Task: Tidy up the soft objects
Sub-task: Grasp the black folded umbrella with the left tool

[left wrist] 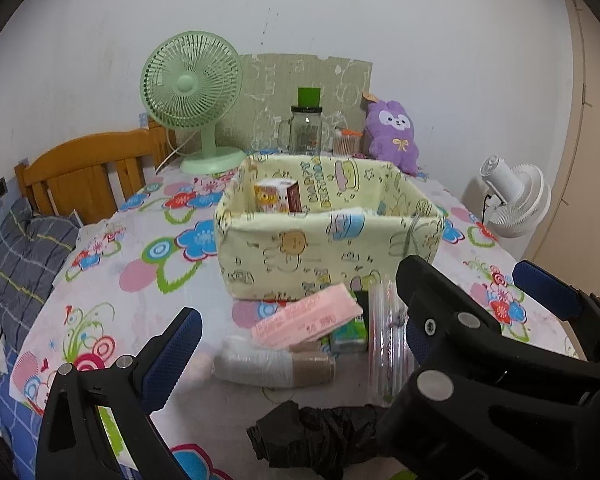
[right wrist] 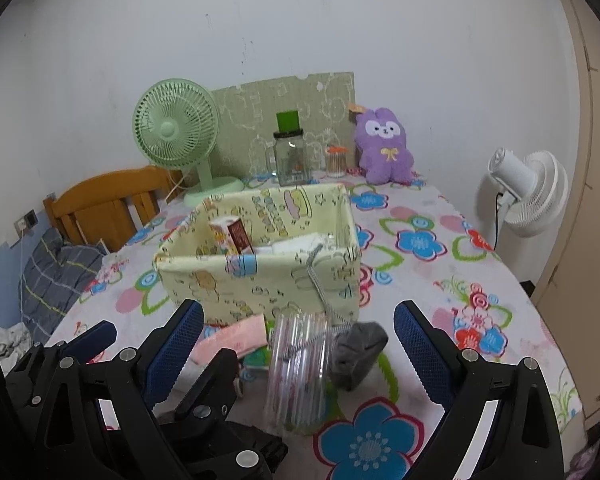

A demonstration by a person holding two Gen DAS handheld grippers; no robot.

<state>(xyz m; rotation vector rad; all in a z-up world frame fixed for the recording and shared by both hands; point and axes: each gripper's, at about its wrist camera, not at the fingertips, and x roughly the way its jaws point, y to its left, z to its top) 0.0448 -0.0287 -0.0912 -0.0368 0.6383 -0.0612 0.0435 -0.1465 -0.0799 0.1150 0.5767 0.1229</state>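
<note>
Far left, bed headboard (left wrist: 88,172) & grey pillow (left wrist: 24,256) beside the table (left wrist: 112,264), which has a floral cloth. Green fan (left wrist: 192,92) at back left, then jar (left wrist: 306,130) w/ green card behind, swab tub (left wrist: 346,142), purple plush (left wrist: 392,136) at back right; white fan (left wrist: 512,196) off the table edge, right. Centre: yellow fabric bin (left wrist: 296,256), open top, small carton (left wrist: 278,196) upright inside + some white stuff. Just in front of bin, L to R: taped roll (left wrist: 274,366) lying flat, pink pack (left wrist: 306,320) resting across it & a green pack (left wrist: 348,334), clear ribbed bag (right wrist: 298,372), grey pouch (right wrist: 358,354) touching bag's right side, its cord running up over the bin wall. Black crumpled bag (left wrist: 312,436) nearest the cameras. Left gripper (left wrist: 296,344) spread wide, nothing between fingers, low over roll/pink pack. Right gripper (right wrist: 300,348) also wide, empty, fingers either side of clear bag & pouch but apart from both; it crosses the right of the left cam's view.
</note>
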